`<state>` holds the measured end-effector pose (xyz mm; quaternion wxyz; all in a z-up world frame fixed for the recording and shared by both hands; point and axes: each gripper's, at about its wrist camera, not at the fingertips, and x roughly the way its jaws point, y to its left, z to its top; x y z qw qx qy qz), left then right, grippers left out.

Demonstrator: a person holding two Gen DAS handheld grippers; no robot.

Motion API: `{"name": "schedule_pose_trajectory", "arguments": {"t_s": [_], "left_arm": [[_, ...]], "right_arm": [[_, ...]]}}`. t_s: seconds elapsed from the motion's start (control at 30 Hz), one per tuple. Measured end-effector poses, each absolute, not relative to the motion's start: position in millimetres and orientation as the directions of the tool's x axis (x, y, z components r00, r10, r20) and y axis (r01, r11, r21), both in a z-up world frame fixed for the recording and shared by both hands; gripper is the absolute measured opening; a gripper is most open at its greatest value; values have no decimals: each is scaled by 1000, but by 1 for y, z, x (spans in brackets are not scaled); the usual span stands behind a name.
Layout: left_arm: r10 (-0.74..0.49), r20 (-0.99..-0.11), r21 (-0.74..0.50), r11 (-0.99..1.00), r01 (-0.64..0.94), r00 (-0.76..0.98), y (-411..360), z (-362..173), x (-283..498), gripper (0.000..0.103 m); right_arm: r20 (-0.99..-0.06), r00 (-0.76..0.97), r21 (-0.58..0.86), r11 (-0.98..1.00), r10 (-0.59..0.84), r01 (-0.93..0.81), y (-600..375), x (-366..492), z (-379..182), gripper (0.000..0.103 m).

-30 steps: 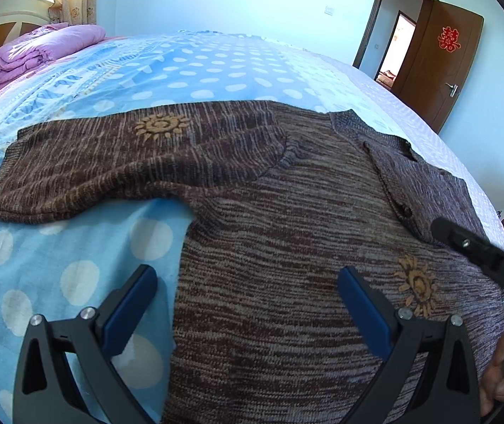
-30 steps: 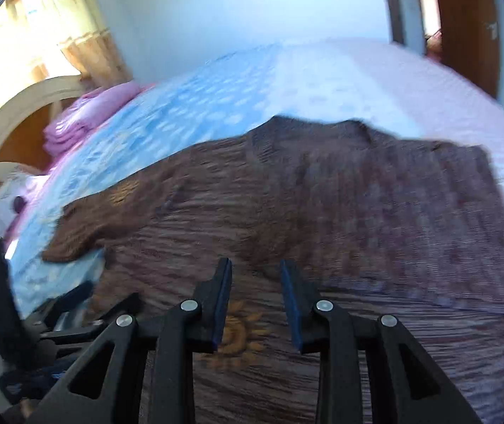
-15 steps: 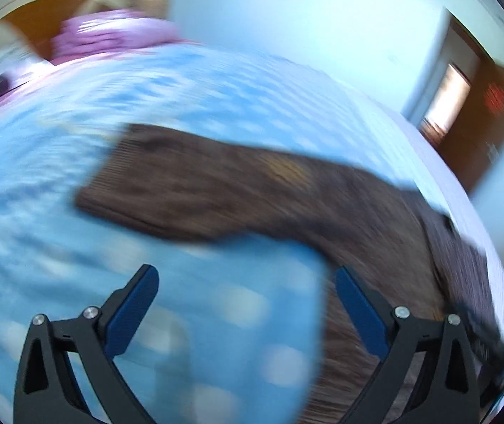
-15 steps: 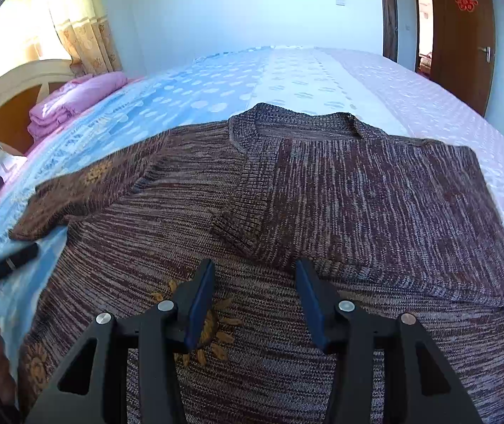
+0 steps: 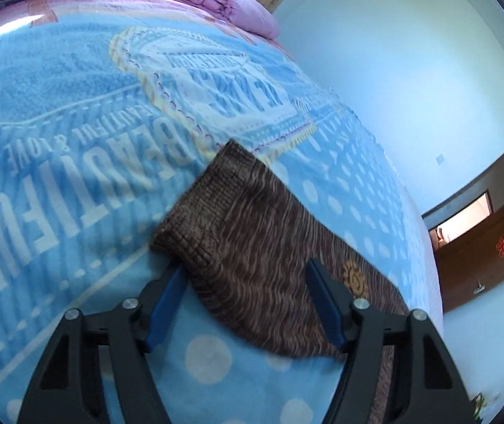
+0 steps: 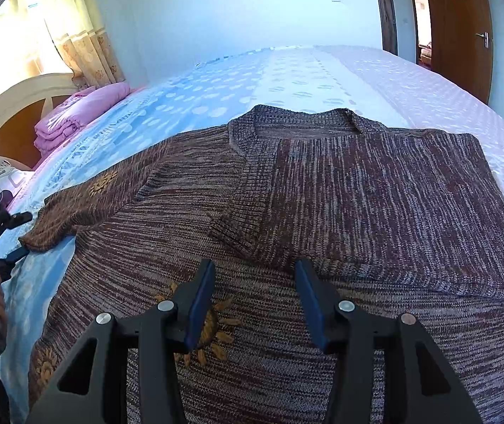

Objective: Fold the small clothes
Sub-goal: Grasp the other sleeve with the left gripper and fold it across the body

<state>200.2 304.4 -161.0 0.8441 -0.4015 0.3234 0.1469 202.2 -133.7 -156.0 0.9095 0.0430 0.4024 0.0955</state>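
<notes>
Your left gripper (image 5: 243,282) has swung away from the sweater's body since a second ago and now sits low at the outstretched sleeve (image 5: 252,233), its jaws spread wide either side of the ribbed cuff without closing on it. The blue blanket (image 5: 57,113) beyond reads "BEAUTIFUL" upside down. Your right gripper (image 6: 253,293) has opened wider, holds nothing, and hovers over the brown sweater (image 6: 358,194) lying flat on the bed, right side folded inward.

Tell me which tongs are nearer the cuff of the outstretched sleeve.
Left. The left tongs are open and straddle the sleeve just behind its cuff. The right tongs hover open over the sweater body, well away from that cuff.
</notes>
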Motion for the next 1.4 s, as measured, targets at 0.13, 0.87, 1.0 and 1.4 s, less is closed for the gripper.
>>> {"name": "schedule_pose_trajectory", "arguments": {"t_s": [0.13,0.87,1.0,1.4], "left_arm": [[-4,-692,-527,687,-501,722,303,-164,215,9],[-276,-645,-193,961,197,712,19,-112,253,8],[-287,-725,-242,957,158,626,22,-146,252,13],[-219,-680,-336,941,-32,700,100,-149,204,77]], "right_arm": [[-723,658,158,978,210,-139,-134,202,-156,49],[-672,663,335,934,330,-125,-157,204,-159,49],[-667,662,354,927,343,-123,-158,204,-160,49],[-622,637,512,852,455,-108,-174,215,-144,49]]}}
